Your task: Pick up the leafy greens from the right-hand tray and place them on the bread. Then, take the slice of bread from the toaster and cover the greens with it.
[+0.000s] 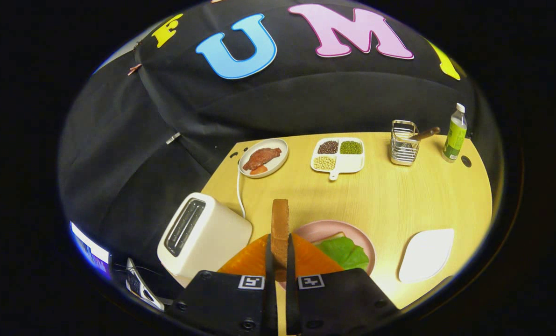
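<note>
The slice of bread stands on edge between the fingers, its long axis running straight up and away from the tool, crust side toward the camera so that only the narrow brown edge shows. The tool is nearly closed — both fingers press on the lower part of the slice, one on each flat face, and hold it clear of the tabletop.

Just beyond the fingers and slightly to the right lies a pink plate. On it rests a leaf of leafy greens, with a pale corner of the lower bread peeking out behind it. The held slice rises in front of the plate's left part and hides some of it.

To the left of the fingers stands the toaster, slots facing up, with a white cord trailing from behind it toward the far end of the tabletop. To the right of the plate, well apart from it, sits a white tray.

Farther back — along the far edge — are an oval dish with reddish meat pieces, a divided white dish with beans in three compartments, a wire holder with a wooden handle leaning out of it, and a green-labelled bottle. None of these stands between the tool and the plate.
</note>
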